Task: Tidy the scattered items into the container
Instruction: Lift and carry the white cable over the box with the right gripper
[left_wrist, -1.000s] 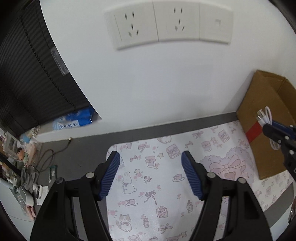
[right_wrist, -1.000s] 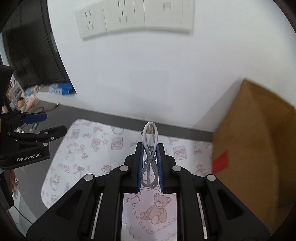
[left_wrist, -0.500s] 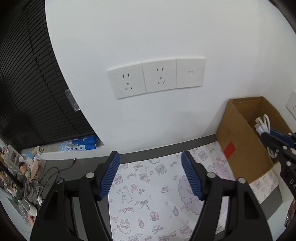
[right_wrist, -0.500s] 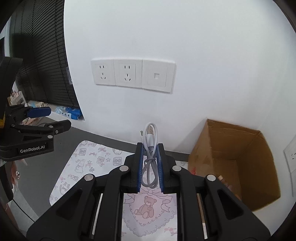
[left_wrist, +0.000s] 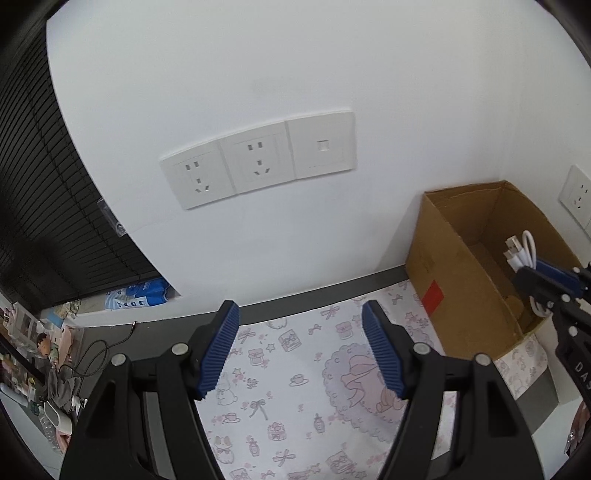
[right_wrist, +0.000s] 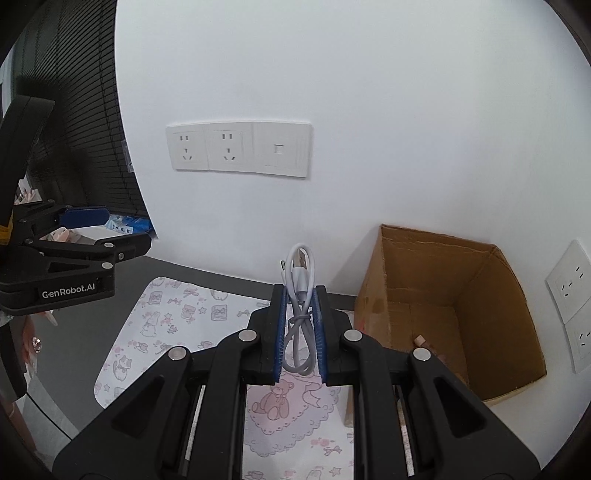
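Note:
A coiled white USB cable (right_wrist: 301, 295) is pinched between the blue pads of my right gripper (right_wrist: 300, 295), which is shut on it and held above the mat, left of the open cardboard box (right_wrist: 480, 317). The left wrist view shows the same cable (left_wrist: 522, 253) and the right gripper (left_wrist: 546, 280) in front of the box (left_wrist: 461, 295). My left gripper (left_wrist: 299, 325) hangs open over the patterned mat (left_wrist: 295, 376) with nothing between its fingers; from the right wrist it shows at far left as the left gripper (right_wrist: 107, 236). A small pinkish item (right_wrist: 421, 339) lies on the box floor.
A white wall with a triple socket panel (left_wrist: 258, 162) stands close behind the mat. More sockets (right_wrist: 569, 295) sit on the right wall beside the box. Dark blinds (left_wrist: 40, 184) and a cluttered shelf with cables (left_wrist: 55, 362) lie to the left. The grey tabletop (right_wrist: 207, 277) borders the mat.
Both grippers have risen and pulled back from the wall, so the sockets now sit lower in view and the box's open inside shows. The cable stays clamped in the right gripper.

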